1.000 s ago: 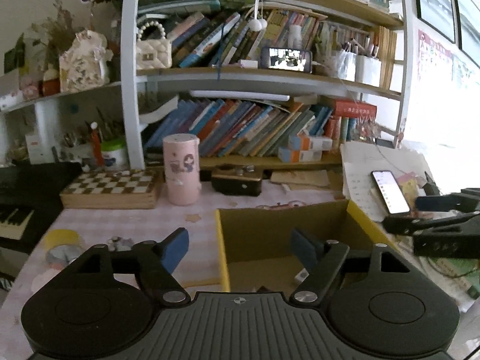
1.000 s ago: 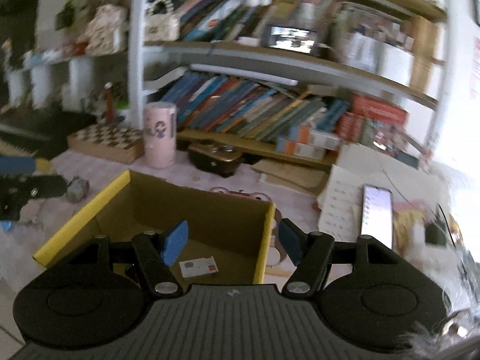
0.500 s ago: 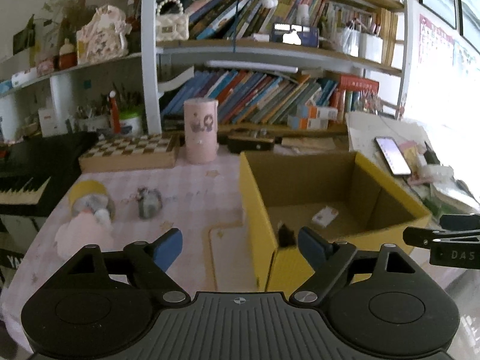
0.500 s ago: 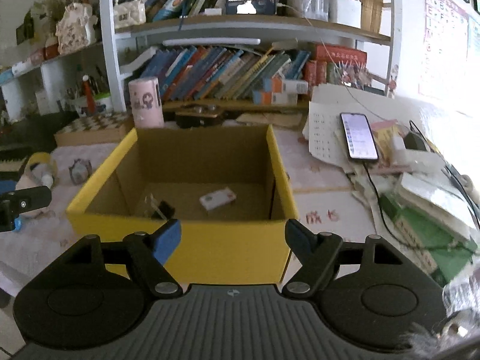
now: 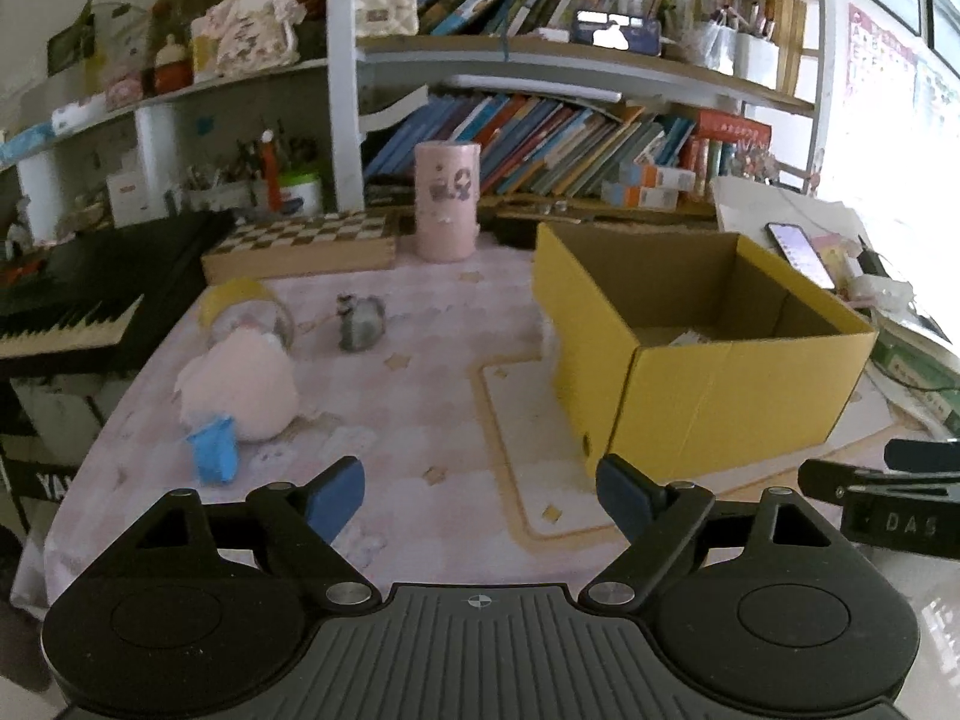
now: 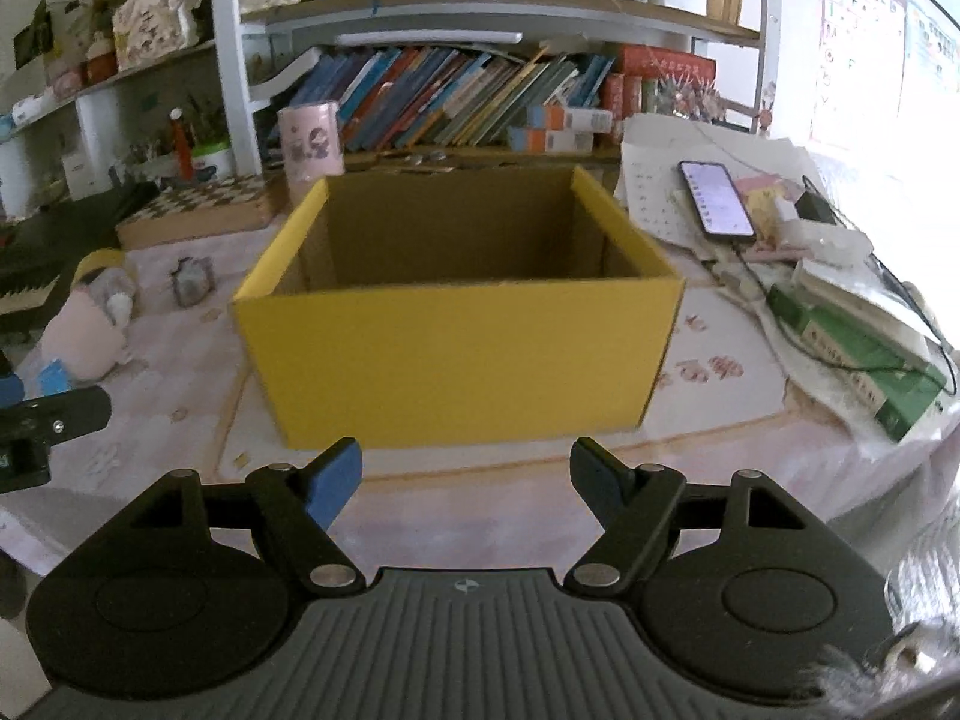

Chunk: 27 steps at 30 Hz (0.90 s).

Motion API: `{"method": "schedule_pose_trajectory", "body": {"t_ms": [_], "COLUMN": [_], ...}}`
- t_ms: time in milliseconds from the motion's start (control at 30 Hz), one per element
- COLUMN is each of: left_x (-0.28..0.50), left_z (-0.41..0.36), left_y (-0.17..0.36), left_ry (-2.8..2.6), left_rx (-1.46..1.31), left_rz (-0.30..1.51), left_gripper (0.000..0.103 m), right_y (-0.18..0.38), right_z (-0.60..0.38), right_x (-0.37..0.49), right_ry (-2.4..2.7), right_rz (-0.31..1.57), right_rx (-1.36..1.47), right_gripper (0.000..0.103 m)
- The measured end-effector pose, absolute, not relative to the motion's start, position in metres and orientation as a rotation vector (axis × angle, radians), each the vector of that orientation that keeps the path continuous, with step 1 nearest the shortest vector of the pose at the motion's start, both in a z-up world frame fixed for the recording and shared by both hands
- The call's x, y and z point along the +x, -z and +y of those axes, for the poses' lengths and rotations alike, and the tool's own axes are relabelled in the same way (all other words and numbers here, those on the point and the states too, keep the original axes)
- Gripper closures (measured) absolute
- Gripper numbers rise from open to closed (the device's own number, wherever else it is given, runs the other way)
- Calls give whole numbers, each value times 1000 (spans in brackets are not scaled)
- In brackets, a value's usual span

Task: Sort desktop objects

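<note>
Clearance: bare tablecloth (image 5: 432, 396) ahead of left gripper (image 5: 480, 495); yellow box (image 6: 456, 348) edge fronts right gripper (image 6: 465, 474).
Jaws: both wide, empty.

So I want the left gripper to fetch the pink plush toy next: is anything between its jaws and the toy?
Nothing visible does. The left gripper hangs open over bare tablecloth; the pink plush toy lies ahead to its left, a blue scrap at its near edge.
</note>
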<state>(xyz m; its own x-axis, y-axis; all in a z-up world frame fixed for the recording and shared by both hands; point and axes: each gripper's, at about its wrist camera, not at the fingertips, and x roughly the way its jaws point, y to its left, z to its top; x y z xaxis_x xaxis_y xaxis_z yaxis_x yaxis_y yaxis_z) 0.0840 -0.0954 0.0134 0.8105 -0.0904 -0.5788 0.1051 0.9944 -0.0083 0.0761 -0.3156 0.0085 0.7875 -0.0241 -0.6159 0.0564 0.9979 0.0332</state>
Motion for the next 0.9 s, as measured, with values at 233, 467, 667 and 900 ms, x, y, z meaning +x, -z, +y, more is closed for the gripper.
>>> {"method": "schedule_pose_trajectory", "body": {"t_ms": [233,467,667,900], "left_x": [69,57,45,39], "left_z": [-72,-51,-32,-10], "left_y": [-6,-3,2,5], "left_ry": [103,74,49,22], "left_rx": [1,36,75,71], "left_rz": [669,668,667,684], "left_gripper": [16,16,16,15], "right_y": [2,10,15,20], "right_z": [-280,-249,-224,-197], "right_x": [59,47,42,40], "right_ry": [60,33,0,-46], "right_rz": [690,716,737,757], "right_rx": [53,60,63,52], "right_gripper": [21,20,20,20]}}
